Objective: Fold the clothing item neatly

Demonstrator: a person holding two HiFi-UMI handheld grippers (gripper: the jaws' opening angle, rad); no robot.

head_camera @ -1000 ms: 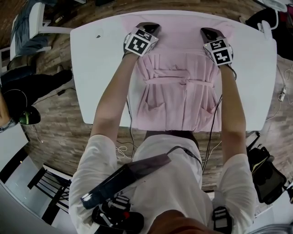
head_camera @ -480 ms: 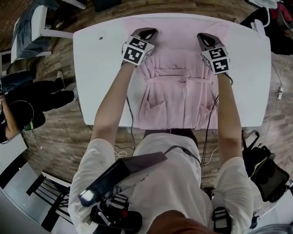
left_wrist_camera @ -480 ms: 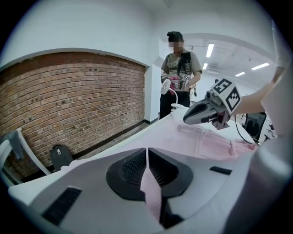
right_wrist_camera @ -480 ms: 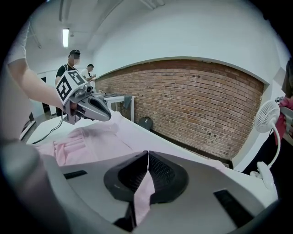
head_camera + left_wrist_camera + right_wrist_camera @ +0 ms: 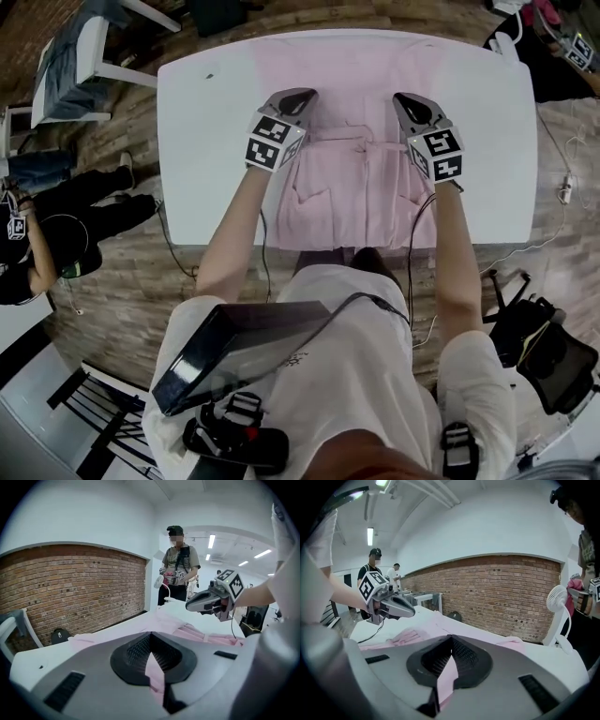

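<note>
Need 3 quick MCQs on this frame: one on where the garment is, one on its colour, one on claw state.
1. Where does the garment lie?
A) in a basket
B) on the white table
C) on a shelf

2. What colour is it?
A) pink
B) blue
C) grey

3. How do the left claw and right claw stand?
A) both open and empty
B) left shut, right open
C) both shut on the garment

Key:
1 B: in the head view the cloth is spread over the tabletop.
2 A: it reads pink in all three views.
3 C: each gripper view shows pink fabric pinched between closed jaws.
</note>
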